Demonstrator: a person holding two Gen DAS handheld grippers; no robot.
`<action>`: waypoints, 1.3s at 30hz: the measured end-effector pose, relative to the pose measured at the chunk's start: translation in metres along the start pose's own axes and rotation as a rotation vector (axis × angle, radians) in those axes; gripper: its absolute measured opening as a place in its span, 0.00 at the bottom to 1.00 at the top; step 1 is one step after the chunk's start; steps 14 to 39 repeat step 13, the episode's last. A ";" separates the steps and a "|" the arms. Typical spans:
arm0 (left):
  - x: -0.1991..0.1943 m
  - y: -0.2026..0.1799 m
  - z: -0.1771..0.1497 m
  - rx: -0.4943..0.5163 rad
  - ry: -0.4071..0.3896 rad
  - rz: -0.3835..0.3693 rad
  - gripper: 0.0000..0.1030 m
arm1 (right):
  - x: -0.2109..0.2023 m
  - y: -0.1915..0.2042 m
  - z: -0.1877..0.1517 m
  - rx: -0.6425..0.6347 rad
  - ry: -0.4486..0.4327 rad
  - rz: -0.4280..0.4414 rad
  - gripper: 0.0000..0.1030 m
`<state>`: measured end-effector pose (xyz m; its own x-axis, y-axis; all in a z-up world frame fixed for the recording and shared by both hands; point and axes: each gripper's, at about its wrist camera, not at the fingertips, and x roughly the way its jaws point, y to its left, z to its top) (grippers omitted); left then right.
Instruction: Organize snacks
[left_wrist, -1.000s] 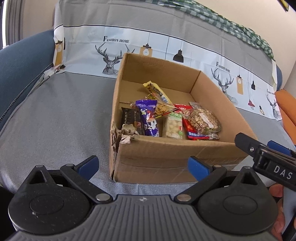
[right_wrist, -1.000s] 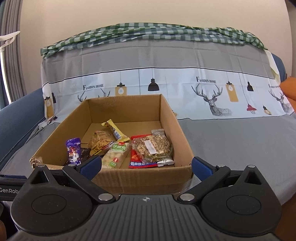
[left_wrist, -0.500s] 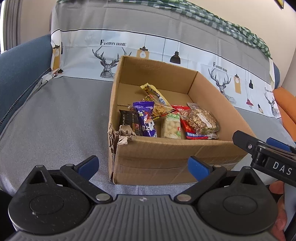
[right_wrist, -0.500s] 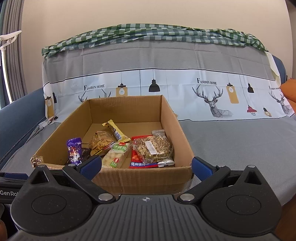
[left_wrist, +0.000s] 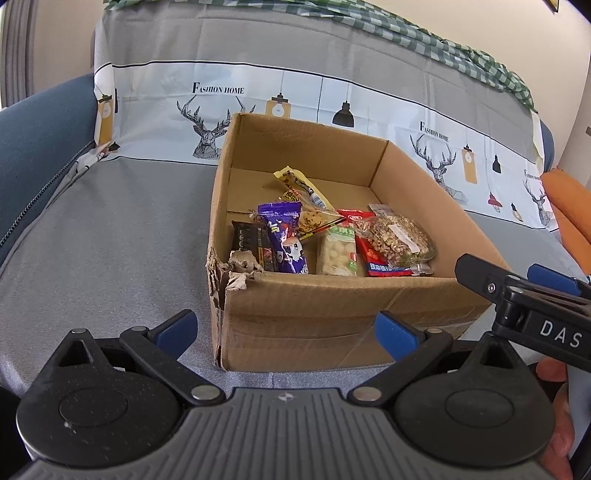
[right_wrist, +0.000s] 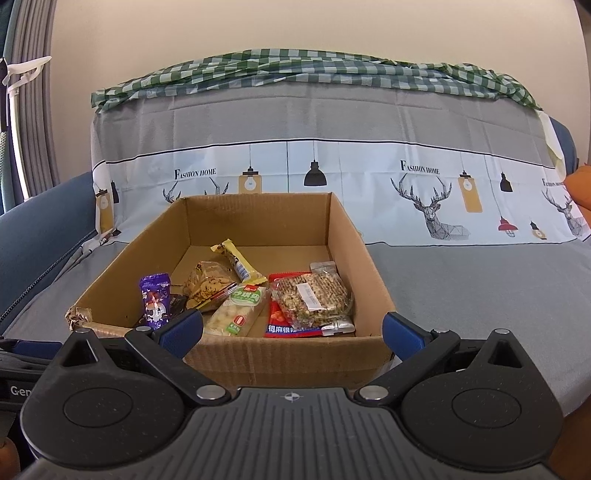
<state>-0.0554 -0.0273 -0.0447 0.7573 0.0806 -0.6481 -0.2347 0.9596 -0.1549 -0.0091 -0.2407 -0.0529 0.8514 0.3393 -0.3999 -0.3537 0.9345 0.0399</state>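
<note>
Nearest the cameras, both tongs stand with their blue pads spread apart and nothing between them: the left tongs (left_wrist: 286, 326) before the torn near corner of the cardboard box (left_wrist: 332, 306), the right tongs (right_wrist: 293, 328) before the box's near wall. In the left wrist view the right tongs show at the right edge, with part of a hand (left_wrist: 557, 406) below them.

The box rests on the grey cover (right_wrist: 480, 288) of a sofa seat, open at the top. Seven snacks lie inside, all toward the near end:
- one purple packet (left_wrist: 284, 240), leaning on one black packet (left_wrist: 255, 240) at the left;
- one clear packet of white pieces with a green label (left_wrist: 338, 251) in the middle;
- one red packet (left_wrist: 373, 258) under one clear bag of grain bar (left_wrist: 400, 236) at the right;
- one clear cookie bag (left_wrist: 314, 219) and one yellow bar (left_wrist: 301, 186) behind these.

Beyond the box the cover's pale band, printed with deer and lamps (right_wrist: 424, 199), runs up the backrest. A green checked cloth (right_wrist: 314, 68) lies along the top. A blue armrest (right_wrist: 37, 229) stands at the left, an orange cushion (left_wrist: 569, 214) at the right, a cream wall (right_wrist: 295, 26) behind and a curtain (right_wrist: 33, 110) far left.
</note>
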 end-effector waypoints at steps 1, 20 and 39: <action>0.000 -0.001 0.000 0.003 -0.001 0.003 0.99 | 0.000 0.000 0.000 -0.001 -0.001 -0.001 0.99; 0.006 -0.006 0.008 0.046 -0.012 0.013 0.99 | 0.006 0.006 0.006 -0.012 -0.010 0.026 0.99; 0.006 -0.006 0.008 0.046 -0.012 0.013 0.99 | 0.006 0.006 0.006 -0.012 -0.010 0.026 0.99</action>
